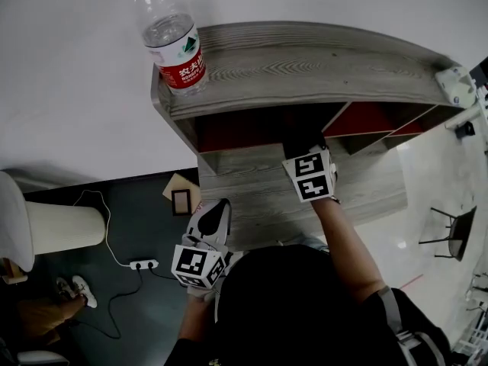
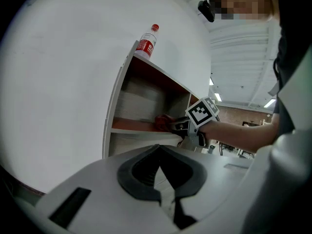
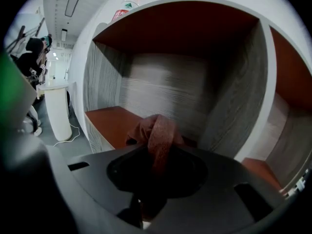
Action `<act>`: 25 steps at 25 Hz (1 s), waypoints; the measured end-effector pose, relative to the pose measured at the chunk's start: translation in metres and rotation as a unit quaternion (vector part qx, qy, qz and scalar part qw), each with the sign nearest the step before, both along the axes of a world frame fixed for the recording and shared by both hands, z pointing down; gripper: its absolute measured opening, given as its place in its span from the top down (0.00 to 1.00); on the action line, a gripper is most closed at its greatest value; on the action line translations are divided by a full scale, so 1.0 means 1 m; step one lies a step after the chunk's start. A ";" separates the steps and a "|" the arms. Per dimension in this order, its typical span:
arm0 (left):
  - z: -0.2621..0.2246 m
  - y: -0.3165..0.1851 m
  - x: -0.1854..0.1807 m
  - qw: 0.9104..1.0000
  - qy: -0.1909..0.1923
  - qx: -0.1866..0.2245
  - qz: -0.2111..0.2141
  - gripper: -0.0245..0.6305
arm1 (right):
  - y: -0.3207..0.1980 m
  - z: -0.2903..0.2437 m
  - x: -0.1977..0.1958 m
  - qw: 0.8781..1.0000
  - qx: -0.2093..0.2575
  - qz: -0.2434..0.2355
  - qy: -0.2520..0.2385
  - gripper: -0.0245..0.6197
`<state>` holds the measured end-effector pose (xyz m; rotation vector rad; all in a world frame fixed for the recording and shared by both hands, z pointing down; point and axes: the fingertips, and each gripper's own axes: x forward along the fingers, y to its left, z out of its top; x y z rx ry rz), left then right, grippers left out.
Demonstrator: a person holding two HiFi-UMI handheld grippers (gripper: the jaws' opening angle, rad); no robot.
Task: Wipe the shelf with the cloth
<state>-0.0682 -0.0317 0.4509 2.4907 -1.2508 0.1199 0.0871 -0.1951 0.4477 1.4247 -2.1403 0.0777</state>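
Cloth: reddish-brown cloth, all bunched up, inside the shelf, in the upper left compartment. It's over the red-brown floor board and near the back wall. Can't tell if it's actually touching the board.
Right claw: the right claw is clamped on the cloth, with a looped fold poking out past the tips.
Left claw: the left claw hangs outside the shelf, jaws together, nothing in them.
Handling: soft, light and floppy, I'd guess. It won't break, but a loose wad just drags. Pinching it mid-bunch looks fine to me, there's enough sticking out to wipe with.
Which way it points: long axis runs along the jaws, free end aimed at the back of the compartment.
Watch out: bottle stands on the top board's left corner, so bumping the shelf might tip it.
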 end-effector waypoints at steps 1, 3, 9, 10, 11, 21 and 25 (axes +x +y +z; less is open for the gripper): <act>0.000 0.001 0.001 1.000 -0.001 0.000 0.002 0.96 | 0.000 0.000 0.002 1.000 0.001 0.003 0.002 0.85; -0.001 0.001 0.000 1.000 -0.003 0.001 0.002 0.96 | -0.002 0.000 0.005 1.000 0.002 0.008 0.008 0.85; -0.001 0.002 -0.011 1.000 -0.006 -0.001 -0.013 0.96 | -0.017 0.000 -0.002 1.000 -0.001 0.006 0.024 0.85; 0.000 0.002 -0.012 1.000 -0.007 -0.002 -0.016 0.96 | -0.020 0.000 -0.005 1.000 -0.001 0.000 0.027 0.85; 0.000 0.003 -0.013 1.000 -0.007 -0.002 -0.019 0.96 | -0.023 0.000 -0.009 1.000 -0.002 -0.006 0.028 0.85; 0.000 0.010 -0.029 0.998 -0.013 -0.006 -0.068 0.96 | -0.038 -0.002 -0.078 0.995 0.000 -0.092 0.041 0.85; 0.000 0.016 -0.037 0.996 -0.015 -0.009 -0.093 0.96 | -0.038 -0.001 -0.114 0.990 0.000 -0.134 0.039 0.85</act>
